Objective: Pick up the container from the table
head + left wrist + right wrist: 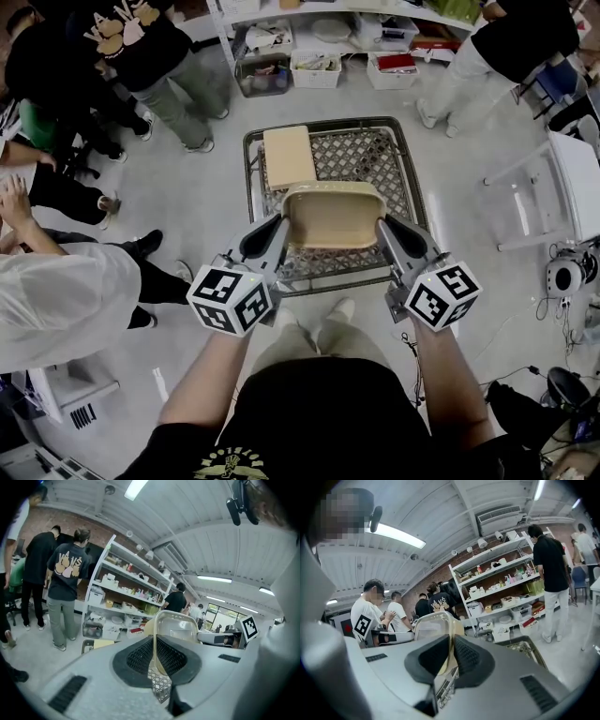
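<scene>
A square grey metal table with a lattice top (pixel 251 187) stands on the pale floor in front of the person. Both bare forearms reach forward over the table's near edge, roughly parallel, each gripper pointing ahead with a slight downward tilt and angled a little inward, its marker cube riding on top. A beige rectangular plastic container (pixel 333 216) hangs open side up over the table's near half, held at its two short ends; the gripper views show the lattice below it. A flat beige rectangular board (pixel 288 155) lies on the table's far left part. The left gripper (pixel 281 227) has its jaws almost together, pinching the container's thin left end wall (pixel 177 625). The right gripper (pixel 382 229) likewise clamps the right end wall (pixel 433 625) between nearly closed jaws.
</scene>
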Demonstrator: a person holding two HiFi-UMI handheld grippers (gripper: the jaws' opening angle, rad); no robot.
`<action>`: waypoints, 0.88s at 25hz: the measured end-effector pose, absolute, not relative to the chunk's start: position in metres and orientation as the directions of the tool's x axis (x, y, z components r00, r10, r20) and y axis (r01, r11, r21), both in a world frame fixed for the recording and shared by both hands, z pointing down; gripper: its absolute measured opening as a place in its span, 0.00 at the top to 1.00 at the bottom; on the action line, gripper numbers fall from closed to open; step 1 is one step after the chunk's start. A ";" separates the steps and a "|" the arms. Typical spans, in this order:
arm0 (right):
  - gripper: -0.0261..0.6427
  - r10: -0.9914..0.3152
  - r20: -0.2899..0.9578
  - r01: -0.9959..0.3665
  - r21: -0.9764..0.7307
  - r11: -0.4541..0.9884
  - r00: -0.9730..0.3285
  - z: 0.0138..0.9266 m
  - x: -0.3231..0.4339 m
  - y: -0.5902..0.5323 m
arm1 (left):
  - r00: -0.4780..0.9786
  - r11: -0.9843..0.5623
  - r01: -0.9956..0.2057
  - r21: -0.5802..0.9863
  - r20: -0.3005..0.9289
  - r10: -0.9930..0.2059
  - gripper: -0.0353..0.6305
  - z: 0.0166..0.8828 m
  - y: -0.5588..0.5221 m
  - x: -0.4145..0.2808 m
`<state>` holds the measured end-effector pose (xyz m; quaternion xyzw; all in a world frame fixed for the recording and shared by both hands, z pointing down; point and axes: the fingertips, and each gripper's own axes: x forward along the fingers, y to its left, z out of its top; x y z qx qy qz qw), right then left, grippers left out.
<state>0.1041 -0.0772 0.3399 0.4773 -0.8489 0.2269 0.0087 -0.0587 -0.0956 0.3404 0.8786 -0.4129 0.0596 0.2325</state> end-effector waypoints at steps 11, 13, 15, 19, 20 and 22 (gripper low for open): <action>0.91 -0.831 0.097 -0.812 -0.304 0.499 -0.547 0.256 0.101 -0.084 | 0.655 -0.603 -0.746 0.284 0.149 -0.740 0.91 0.253 -0.101 -0.062; 0.91 -0.832 0.076 -0.810 -0.294 0.508 -0.550 0.246 0.100 -0.081 | 0.652 -0.605 -0.747 0.275 0.128 -0.747 0.91 0.244 -0.100 -0.063; 0.91 -0.832 0.053 -0.807 -0.284 0.518 -0.552 0.237 0.099 -0.077 | 0.649 -0.608 -0.750 0.261 0.107 -0.754 0.91 0.236 -0.096 -0.064; 0.91 -0.831 0.022 -0.803 -0.270 0.531 -0.556 0.218 0.096 -0.075 | 0.645 -0.617 -0.752 0.232 0.069 -0.761 0.91 0.213 -0.094 -0.066; 0.91 -0.830 0.016 -0.802 -0.269 0.534 -0.558 0.213 0.095 -0.075 | 0.646 -0.619 -0.752 0.227 0.061 -0.761 0.91 0.207 -0.095 -0.068; 0.91 -0.828 0.004 -0.799 -0.265 0.539 -0.560 0.205 0.093 -0.075 | 0.645 -0.623 -0.752 0.218 0.047 -0.763 0.91 0.199 -0.095 -0.070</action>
